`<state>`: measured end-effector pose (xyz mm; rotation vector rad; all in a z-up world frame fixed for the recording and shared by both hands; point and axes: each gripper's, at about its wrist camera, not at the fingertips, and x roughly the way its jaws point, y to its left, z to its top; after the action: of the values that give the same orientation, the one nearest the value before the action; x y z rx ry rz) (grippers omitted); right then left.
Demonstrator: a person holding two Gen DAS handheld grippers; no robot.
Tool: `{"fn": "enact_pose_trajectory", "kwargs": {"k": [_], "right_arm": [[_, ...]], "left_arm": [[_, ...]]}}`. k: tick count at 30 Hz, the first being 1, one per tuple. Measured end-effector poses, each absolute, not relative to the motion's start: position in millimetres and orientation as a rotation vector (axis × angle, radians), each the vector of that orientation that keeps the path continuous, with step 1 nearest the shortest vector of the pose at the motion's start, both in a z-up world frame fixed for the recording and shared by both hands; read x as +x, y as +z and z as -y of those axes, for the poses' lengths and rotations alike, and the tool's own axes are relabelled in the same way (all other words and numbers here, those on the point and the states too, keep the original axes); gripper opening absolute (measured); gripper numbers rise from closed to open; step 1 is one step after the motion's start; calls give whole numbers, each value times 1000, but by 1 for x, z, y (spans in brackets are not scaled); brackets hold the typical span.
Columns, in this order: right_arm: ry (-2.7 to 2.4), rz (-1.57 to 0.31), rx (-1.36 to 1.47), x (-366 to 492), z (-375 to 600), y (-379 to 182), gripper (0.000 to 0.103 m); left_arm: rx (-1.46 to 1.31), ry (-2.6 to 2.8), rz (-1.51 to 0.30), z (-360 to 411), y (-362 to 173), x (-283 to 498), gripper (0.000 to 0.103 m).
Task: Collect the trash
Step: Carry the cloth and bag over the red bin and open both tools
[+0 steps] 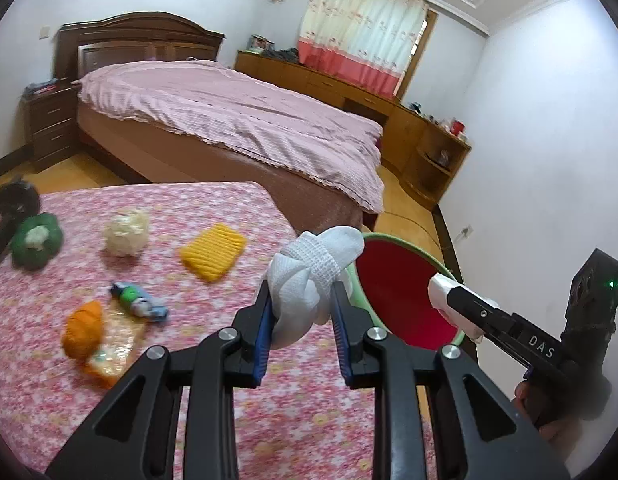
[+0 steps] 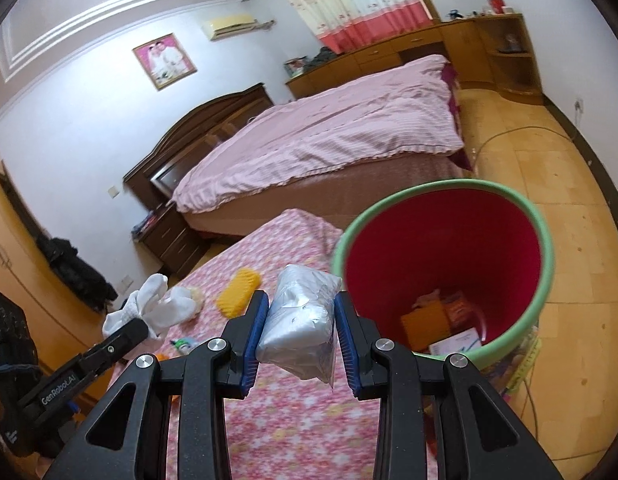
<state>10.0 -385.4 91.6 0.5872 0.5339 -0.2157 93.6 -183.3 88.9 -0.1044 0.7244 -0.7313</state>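
My left gripper (image 1: 302,300) is shut on a knotted white sock (image 1: 309,280) and holds it above the table's right edge, beside the bin (image 1: 409,300). My right gripper (image 2: 301,320) is shut on a silver plastic packet (image 2: 299,328), just left of the bin's green rim (image 2: 547,264). The bin is red inside and holds paper and orange packaging (image 2: 441,320). The right gripper (image 1: 461,300) also shows in the left wrist view, over the bin. The sock (image 2: 149,308) and left gripper show at the left of the right wrist view.
On the pink floral tablecloth (image 1: 189,360) lie a yellow knitted pad (image 1: 213,252), a cream ball (image 1: 127,232), a green knitted item (image 1: 35,240), an orange item (image 1: 83,328), a clear wrapper (image 1: 117,340) and a small green-blue wrapper (image 1: 139,302). A bed (image 1: 229,120) stands behind.
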Motion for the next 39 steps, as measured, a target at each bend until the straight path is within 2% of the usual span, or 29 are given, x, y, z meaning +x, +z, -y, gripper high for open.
{"fn": "enact_pose_trajectory", "kwargs": {"k": [30,36,39], "right_arm": [[-400,-585,734,-9,489,35,35],[-412,-595,741,-2,496,30,35],[-410,-601,738,3,496,29,36]], "left_arm": [[151,-900,-846,352,30,107,28],[149,-897,-868,358,23,111,42],[147,-887,-866,357,23,112,45]]}}
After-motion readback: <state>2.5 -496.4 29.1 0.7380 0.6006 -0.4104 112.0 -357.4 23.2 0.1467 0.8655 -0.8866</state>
